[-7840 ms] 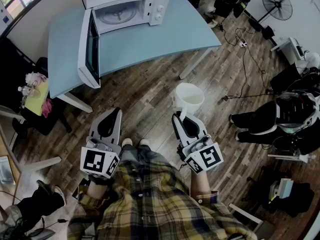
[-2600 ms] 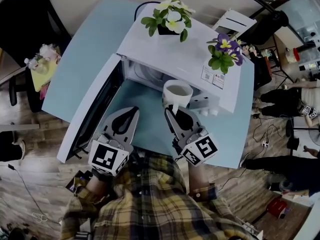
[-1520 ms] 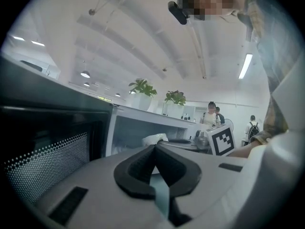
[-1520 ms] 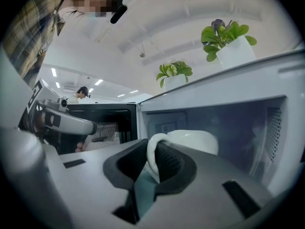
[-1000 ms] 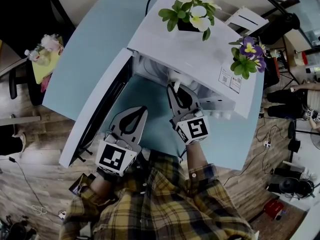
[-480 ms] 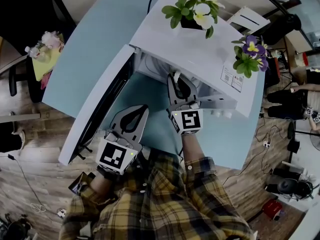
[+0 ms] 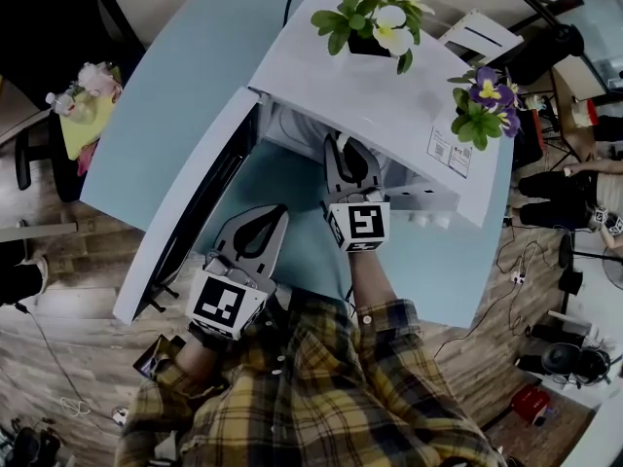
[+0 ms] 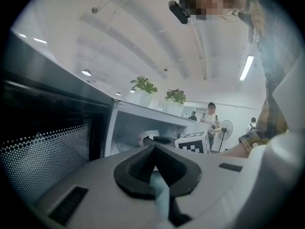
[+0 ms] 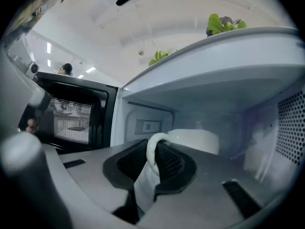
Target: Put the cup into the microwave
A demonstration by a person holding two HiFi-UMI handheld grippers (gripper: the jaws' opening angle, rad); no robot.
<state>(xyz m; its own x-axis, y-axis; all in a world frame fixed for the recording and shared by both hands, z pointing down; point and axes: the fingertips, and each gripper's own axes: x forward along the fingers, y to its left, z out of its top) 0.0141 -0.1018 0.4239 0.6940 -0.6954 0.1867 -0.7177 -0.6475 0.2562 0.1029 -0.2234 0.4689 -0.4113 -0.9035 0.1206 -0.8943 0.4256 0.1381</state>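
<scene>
The white cup (image 9: pixel 193 140) hangs inside the cavity of the white microwave (image 7: pixel 389 95), and my right gripper (image 9: pixel 155 149) is shut on its looped handle (image 9: pixel 151 152). In the head view the right gripper (image 7: pixel 339 146) reaches under the microwave's top, which hides the cup. The oven's door (image 7: pixel 185 212) stands swung open to the left. My left gripper (image 7: pixel 274 210) hovers over the table in front of the door; it is shut and holds nothing. From the left gripper view the microwave cavity (image 8: pixel 128 123) shows ahead, beyond the closed left gripper (image 8: pixel 153 148).
Two potted flowers (image 7: pixel 375 17) (image 7: pixel 482 100) stand on top of the microwave. The light blue table (image 7: pixel 156 115) carries the oven. The cavity's perforated right wall (image 9: pixel 290 123) is close to the cup. People and a fan (image 8: pixel 224 128) are in the background.
My right gripper has pushed a little deeper into the microwave with the cup and rolled slightly. The left gripper has stayed where it was.
</scene>
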